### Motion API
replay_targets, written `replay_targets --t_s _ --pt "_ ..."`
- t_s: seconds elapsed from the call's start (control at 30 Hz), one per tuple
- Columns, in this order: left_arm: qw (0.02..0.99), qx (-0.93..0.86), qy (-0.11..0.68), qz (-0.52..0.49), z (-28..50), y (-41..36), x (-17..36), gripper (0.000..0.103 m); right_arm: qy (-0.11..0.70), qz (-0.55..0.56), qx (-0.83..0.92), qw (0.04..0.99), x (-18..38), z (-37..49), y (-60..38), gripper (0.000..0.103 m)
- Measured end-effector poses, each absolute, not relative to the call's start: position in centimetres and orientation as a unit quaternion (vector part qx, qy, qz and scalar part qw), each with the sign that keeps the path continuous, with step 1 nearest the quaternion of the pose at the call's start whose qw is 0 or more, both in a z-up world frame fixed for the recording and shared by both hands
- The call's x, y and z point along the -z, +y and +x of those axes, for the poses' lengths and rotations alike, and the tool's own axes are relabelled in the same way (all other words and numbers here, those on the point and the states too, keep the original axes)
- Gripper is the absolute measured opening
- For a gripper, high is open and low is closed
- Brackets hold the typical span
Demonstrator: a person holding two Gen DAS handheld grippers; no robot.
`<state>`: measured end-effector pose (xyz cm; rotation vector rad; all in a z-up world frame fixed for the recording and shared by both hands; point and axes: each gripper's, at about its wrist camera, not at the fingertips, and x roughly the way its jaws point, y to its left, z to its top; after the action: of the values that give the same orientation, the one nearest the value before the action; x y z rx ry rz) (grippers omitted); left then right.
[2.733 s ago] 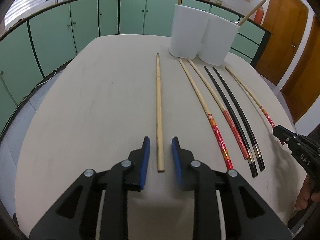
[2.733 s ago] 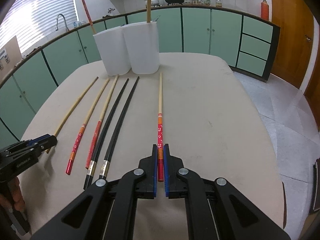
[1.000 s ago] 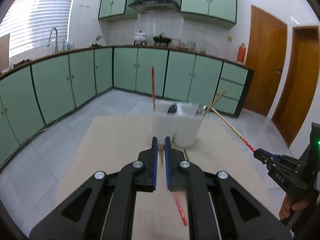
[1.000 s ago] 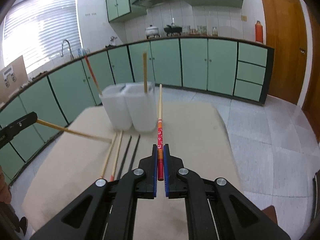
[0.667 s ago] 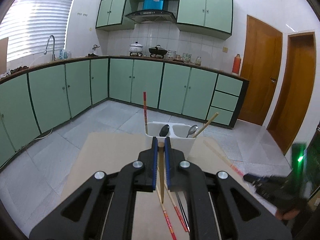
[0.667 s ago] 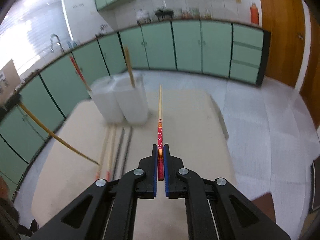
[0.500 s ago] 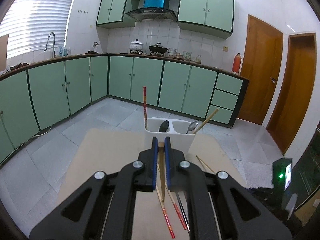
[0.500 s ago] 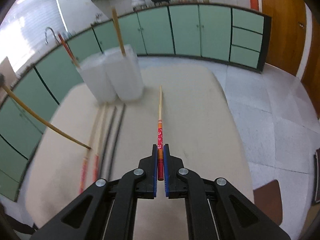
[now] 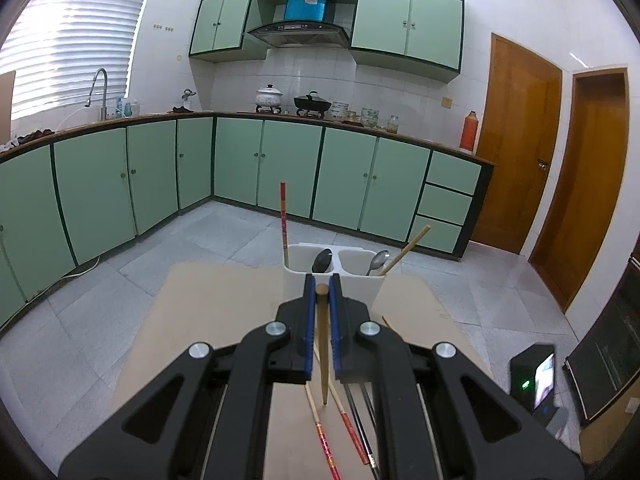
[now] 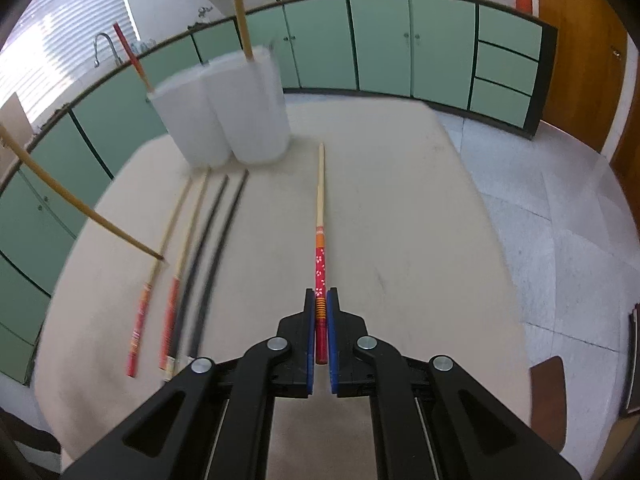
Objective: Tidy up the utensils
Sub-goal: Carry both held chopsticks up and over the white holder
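both raised – left hand-held gripper (image 9: 321,294) pinching a plain chopstick (image 9: 322,344), right hand-held gripper (image 10: 319,300) clamping a red-ended chopstick (image 10: 320,240).

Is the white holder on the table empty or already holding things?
Already holding things. The white holder has two spoons, a red chopstick and a plain wooden chopstick sticking out of its compartments.

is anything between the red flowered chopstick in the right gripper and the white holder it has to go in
Nothing visible blocks it. The right gripper holds the red flowered chopstick pointing past the white two-cup holder, over bare table. The loose chopsticks lie off to the left.
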<state>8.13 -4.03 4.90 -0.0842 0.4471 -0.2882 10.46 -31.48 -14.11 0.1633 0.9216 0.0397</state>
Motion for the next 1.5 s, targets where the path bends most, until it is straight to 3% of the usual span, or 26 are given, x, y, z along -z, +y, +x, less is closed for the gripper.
replay_targets --t_s 0.13,0.23,0.4,0.6,0.8,0.97,1.23,1.5 --pt "0.964 0.144 0.221 -0.043 8.1 -3.9 -5.0 0.006 0.446 0.076 -0.032 0.891 15.2 9.7 -31.3 0.007" --pt "0.964 0.144 0.221 -0.043 7.9 -3.9 -5.0 0.006 0.442 0.073 -0.04 0.893 15.5 8.7 -31.3 0.019" --pt "0.963 0.144 0.224 -0.047 8.1 -3.6 -5.0 0.006 0.435 0.057 -0.038 0.898 15.7 8.0 -30.7 0.022" --pt "0.963 0.146 0.224 -0.045 8.1 -3.5 -5.1 0.006 0.431 0.051 -0.032 0.9 15.8 7.8 -30.3 0.021" --pt "0.962 0.15 0.223 -0.045 8.1 -3.6 -5.1 0.006 0.426 0.032 -0.02 0.904 15.9 7.3 -30.2 0.006" --pt "0.963 0.149 0.22 -0.044 8.0 -3.4 -5.1 0.006 0.423 0.032 -0.021 0.905 15.3 7.2 -30.4 0.006" --pt "0.966 0.148 0.206 -0.051 7.9 -3.0 -6.3 0.006 0.407 0.013 -0.03 0.913 9.1 7.5 -31.1 0.005" --pt "0.968 0.153 0.189 -0.055 8.2 -2.9 -7.7 0.006 0.339 0.03 -0.047 0.939 0.9 7.8 -32.2 0.005"
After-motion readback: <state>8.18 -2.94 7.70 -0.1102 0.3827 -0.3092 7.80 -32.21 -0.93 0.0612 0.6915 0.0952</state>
